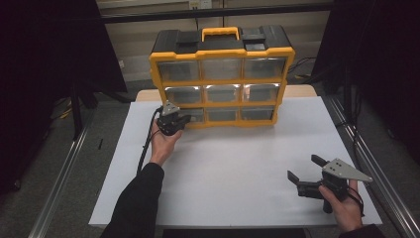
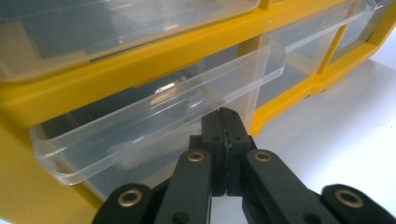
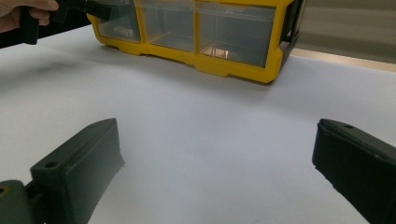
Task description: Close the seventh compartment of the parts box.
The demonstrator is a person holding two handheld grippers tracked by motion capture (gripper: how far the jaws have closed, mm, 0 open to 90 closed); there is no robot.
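While the left gripper (image 2: pixel 223 122), fingers pressed together, sits under the bottom-left drawer's (image 2: pixel 154 116) clear lip in the yellow cabinet (image 1: pixel 221 74), hook and pull straight; right gripper (image 1: pixel 308 173) waits, fingers spread.

The high view is looking dim and underexposed, its sides sinking into near black while the white counter (image 1: pixel 237 163) is catching a soft, even light from above. Glare is glinting off the clear drawers of the yellow organizer (image 1: pixel 221 77). In the left gripper view the drawer lip (image 2: pixel 159 112) is shining with bright streaks, and the nearest parts are going soft. In the right gripper view the close black claw (image 3: pixel 215 163) is blurring, and faint shadows are lying under the organizer
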